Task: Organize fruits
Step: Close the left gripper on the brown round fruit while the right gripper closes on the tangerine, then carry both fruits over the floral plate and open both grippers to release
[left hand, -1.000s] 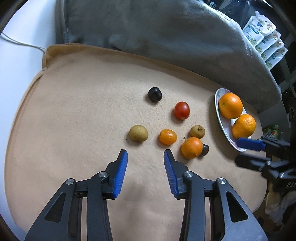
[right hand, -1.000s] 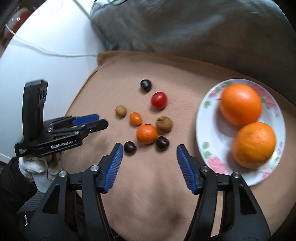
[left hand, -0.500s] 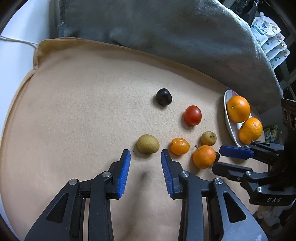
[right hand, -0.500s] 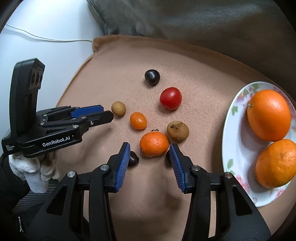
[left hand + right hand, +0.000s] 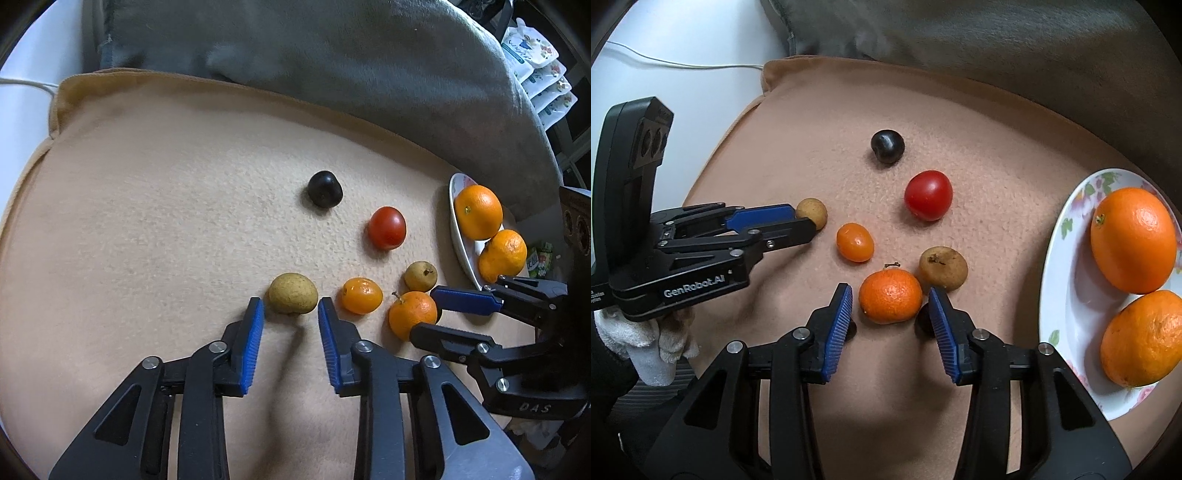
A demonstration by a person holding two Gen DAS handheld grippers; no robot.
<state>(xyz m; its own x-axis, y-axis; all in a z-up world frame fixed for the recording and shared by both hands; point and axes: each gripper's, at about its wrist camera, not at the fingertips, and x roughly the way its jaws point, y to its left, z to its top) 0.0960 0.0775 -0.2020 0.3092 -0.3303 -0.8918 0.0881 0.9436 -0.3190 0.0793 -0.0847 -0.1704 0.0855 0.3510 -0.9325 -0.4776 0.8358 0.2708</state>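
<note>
Loose fruits lie on a tan blanket (image 5: pixel 147 221). My left gripper (image 5: pixel 289 301) points down with its jaws closing; a yellow-brown fruit (image 5: pixel 293 293) sits between the blue pads with thin gaps, untouched as far as I can see. My right gripper (image 5: pixel 889 291) is open around a stemmed mandarin (image 5: pixel 890 295), a small gap on each side. Close by are a kumquat (image 5: pixel 855 242), a brown fruit (image 5: pixel 943 267), a red tomato (image 5: pixel 928 195) and a dark plum (image 5: pixel 887 146). Two small dark fruits are mostly hidden behind the right fingers. Two oranges (image 5: pixel 1133 238) rest on a floral plate (image 5: pixel 1067 295).
A grey cushion (image 5: pixel 332 55) borders the blanket at the back. A white cable (image 5: pixel 683 64) runs over the white surface at the left. Printed packets (image 5: pixel 535 55) stand beyond the cushion at the right. A gloved hand (image 5: pixel 646 343) holds the left gripper.
Both grippers have come down and forward onto the fruit cluster while narrowing. The left one now flanks the yellow-brown fruit, the right one flanks the mandarin.
</note>
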